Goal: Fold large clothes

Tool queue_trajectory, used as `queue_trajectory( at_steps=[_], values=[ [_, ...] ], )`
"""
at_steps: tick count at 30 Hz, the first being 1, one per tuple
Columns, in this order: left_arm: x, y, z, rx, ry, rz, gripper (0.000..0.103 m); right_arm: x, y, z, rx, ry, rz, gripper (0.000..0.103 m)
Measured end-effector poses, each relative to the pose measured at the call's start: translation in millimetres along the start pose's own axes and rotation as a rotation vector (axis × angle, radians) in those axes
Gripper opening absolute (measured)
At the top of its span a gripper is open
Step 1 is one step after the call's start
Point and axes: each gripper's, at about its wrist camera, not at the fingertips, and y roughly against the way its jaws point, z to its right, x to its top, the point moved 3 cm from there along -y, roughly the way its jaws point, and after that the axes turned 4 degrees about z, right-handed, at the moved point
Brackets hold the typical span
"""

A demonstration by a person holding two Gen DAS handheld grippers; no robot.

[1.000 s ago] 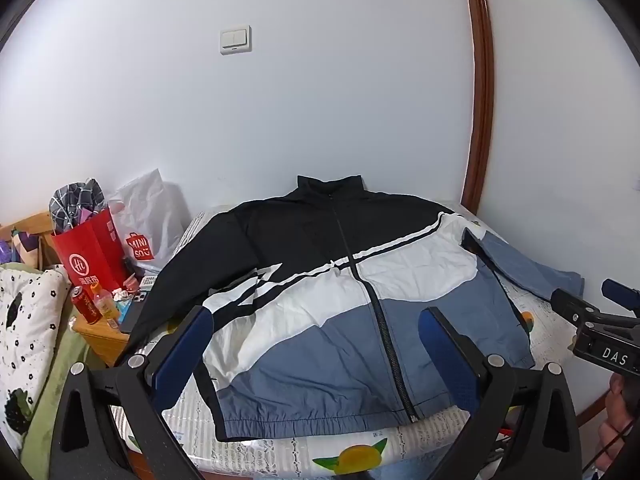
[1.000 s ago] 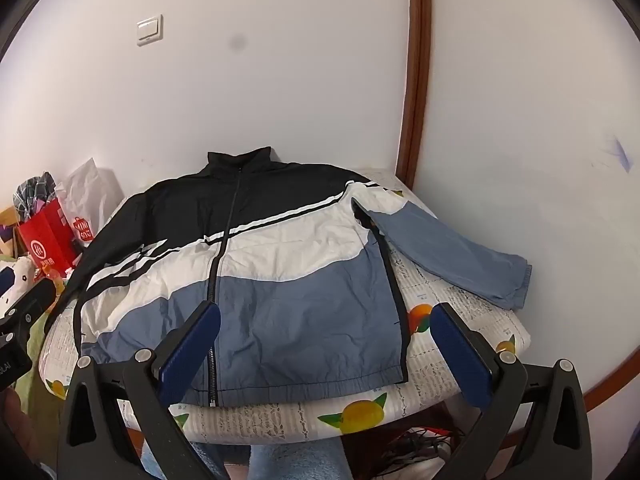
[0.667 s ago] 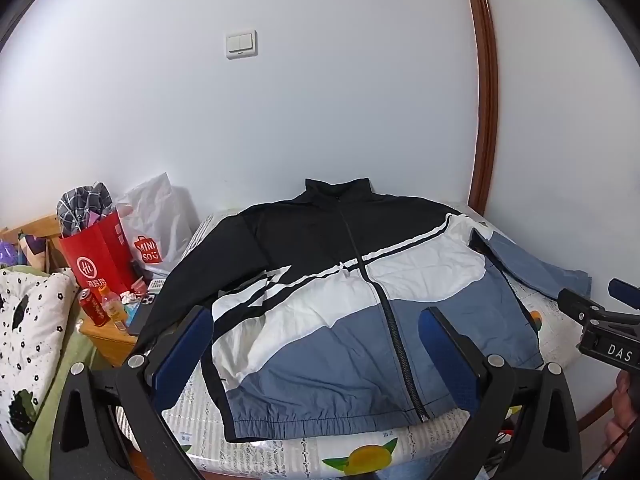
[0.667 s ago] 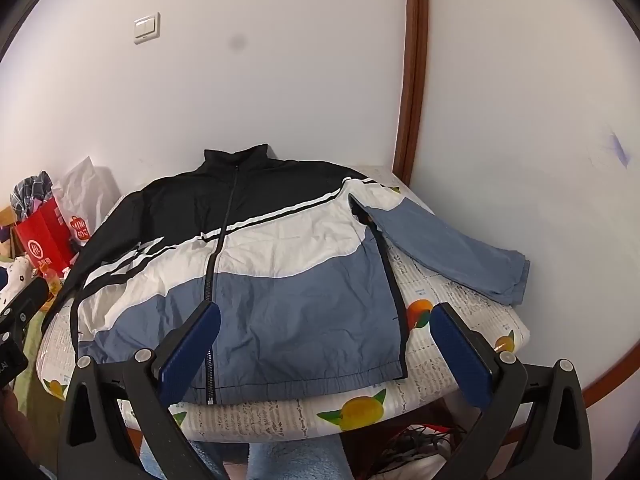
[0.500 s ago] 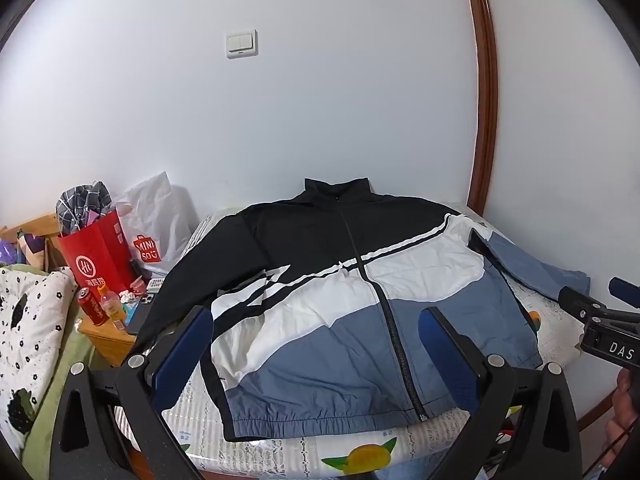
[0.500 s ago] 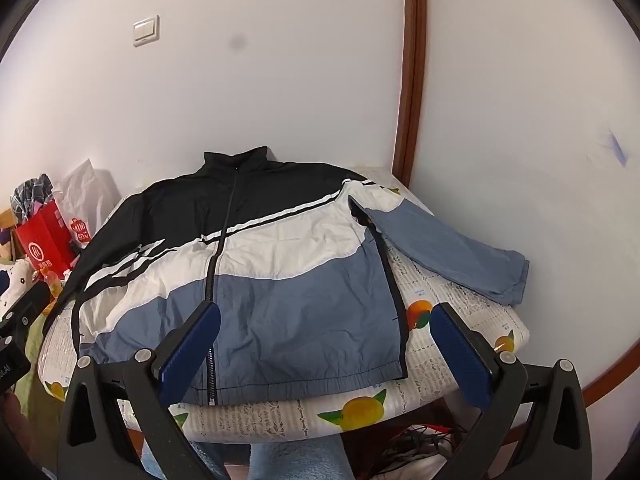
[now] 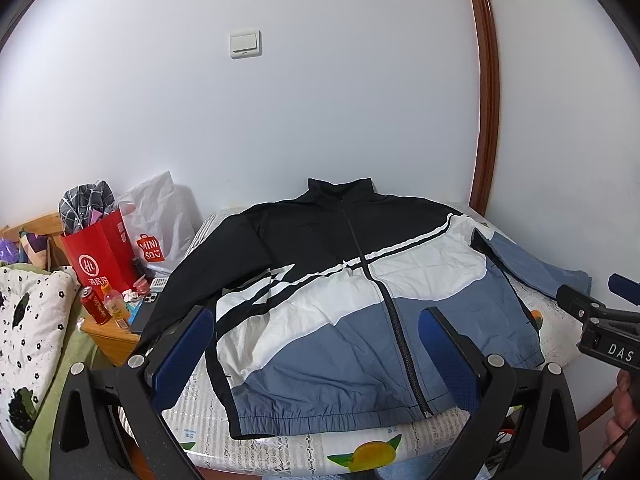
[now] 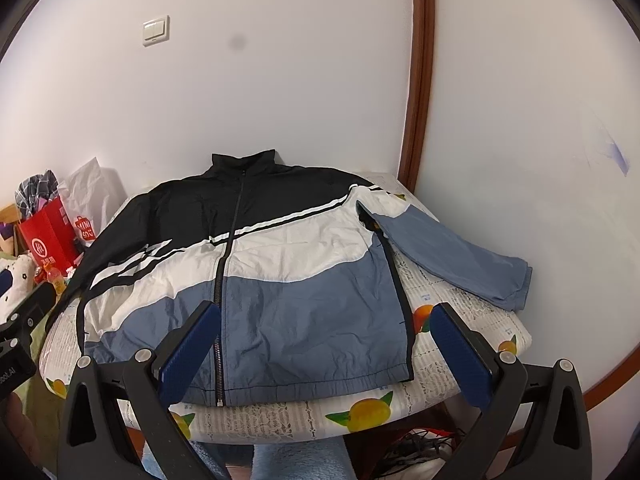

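Hovering wide open, empty: left gripper [image 7: 316, 354], right gripper [image 8: 326, 350] | jacket [image 8: 256, 276] zipped, flat on table [image 8: 472, 340], untouched | red bag [image 7: 100, 256] holds plaid cloth [image 7: 86, 202], beside white bag [image 7: 160, 216]

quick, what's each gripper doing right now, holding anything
Left gripper: open, holding nothing, in front of the jacket.
Right gripper: open, holding nothing, also short of the jacket.

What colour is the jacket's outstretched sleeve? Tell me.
Blue-grey. The sleeve of the jacket lies spread on the fruit-print cover; the right wrist view shows it best.
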Motion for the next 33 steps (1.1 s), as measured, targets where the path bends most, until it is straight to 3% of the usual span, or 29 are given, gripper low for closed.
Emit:
queue_trajectory(
  at_steps=[33],
  values=[
    [-1.2,2.3,-4.1,0.001,0.007,0.004,0.103,-2.8,3.6,-1.5,0.004,0.0,0.007,0.103]
  ],
)
